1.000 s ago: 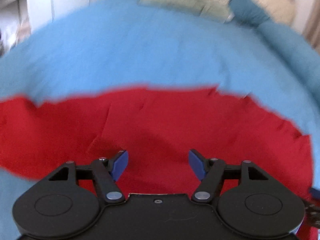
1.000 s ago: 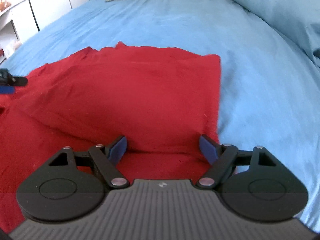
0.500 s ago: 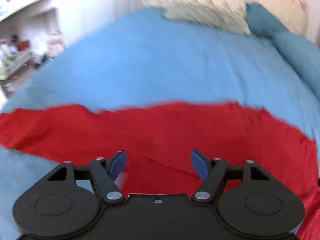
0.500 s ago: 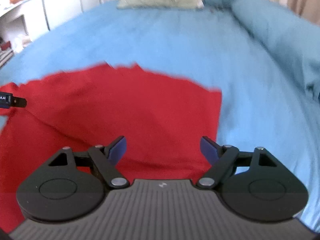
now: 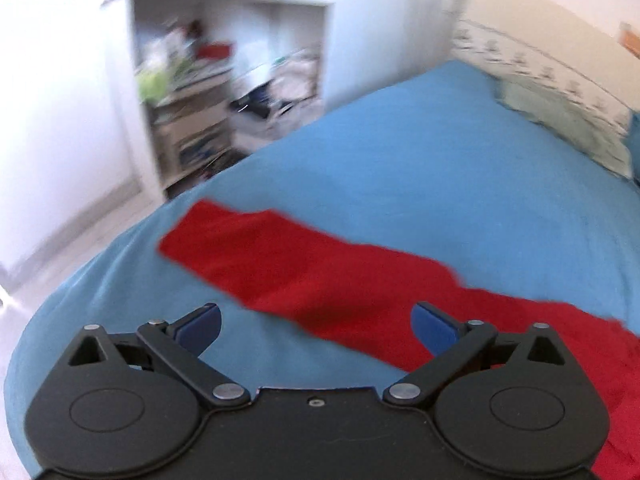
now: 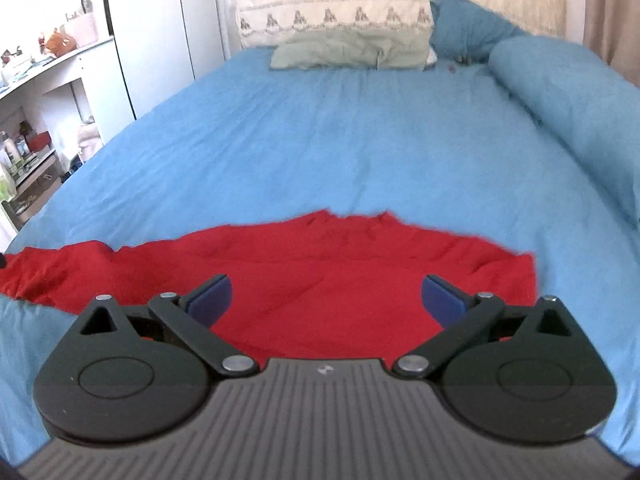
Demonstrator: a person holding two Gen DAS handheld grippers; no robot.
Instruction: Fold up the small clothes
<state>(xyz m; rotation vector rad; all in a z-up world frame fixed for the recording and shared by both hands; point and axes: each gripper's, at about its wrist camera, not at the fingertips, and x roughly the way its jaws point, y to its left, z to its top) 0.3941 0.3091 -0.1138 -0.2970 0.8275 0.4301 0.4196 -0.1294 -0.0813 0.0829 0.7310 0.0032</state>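
A wide bed (image 6: 360, 148) dressed in a smooth sky-blue cotton sheet fills the room; a crumpled red cotton garment (image 6: 320, 276) lies spread flat across its near end, one narrow end (image 5: 224, 232) reaching toward the left edge of the mattress; at the head rest a flat sage-green pillow (image 6: 352, 50) and a darker teal pillow (image 6: 468, 24); a long rolled sky-blue duvet (image 6: 572, 104) runs down the right side, well apart from the garment.
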